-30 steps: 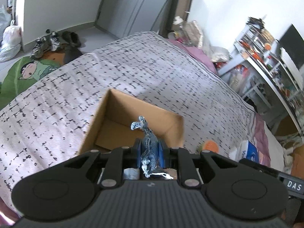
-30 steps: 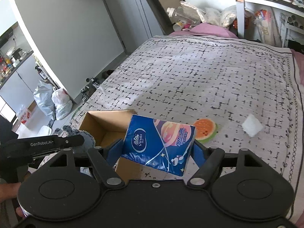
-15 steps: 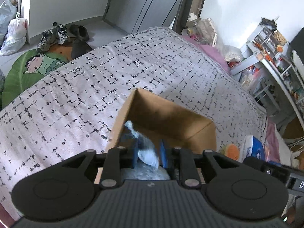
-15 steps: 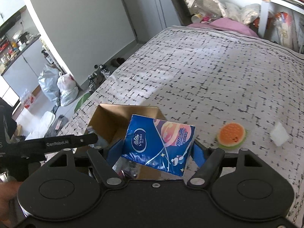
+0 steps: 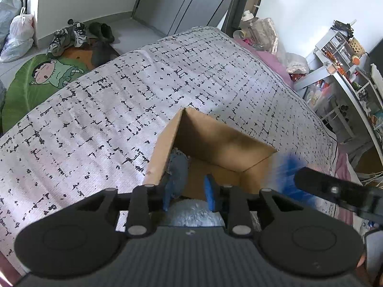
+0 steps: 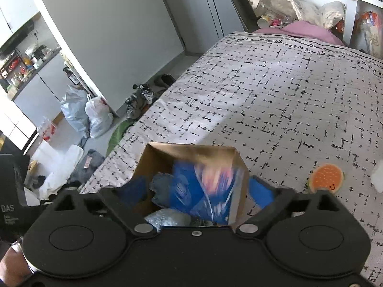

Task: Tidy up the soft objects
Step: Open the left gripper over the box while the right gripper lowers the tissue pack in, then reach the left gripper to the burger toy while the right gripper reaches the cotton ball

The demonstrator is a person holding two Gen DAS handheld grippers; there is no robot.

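Both our tongs over the box (image 6: 191, 153): left tongs (image 5: 189, 192) opening off the denim scrap (image 5: 178, 169), right tongs (image 6: 201, 191) opening, tissue pack (image 6: 205, 186) dropping in. We'd lift straight up to clear the walls.

Brown cardboard box (image 6: 191, 151), open-topped, on the patterned bedspread directly ahead of both claws. Blue tissue pack (image 6: 205, 191), motion-blurred, tilted inside the box between the opening right claw's (image 6: 201, 191) fingers, free of them. Grey-blue fabric toy (image 5: 178, 172) against the box's left wall, beside the opening left claw's (image 5: 188, 196) left pad. Round orange-and-green soft piece (image 6: 326, 178) lying right of the box.
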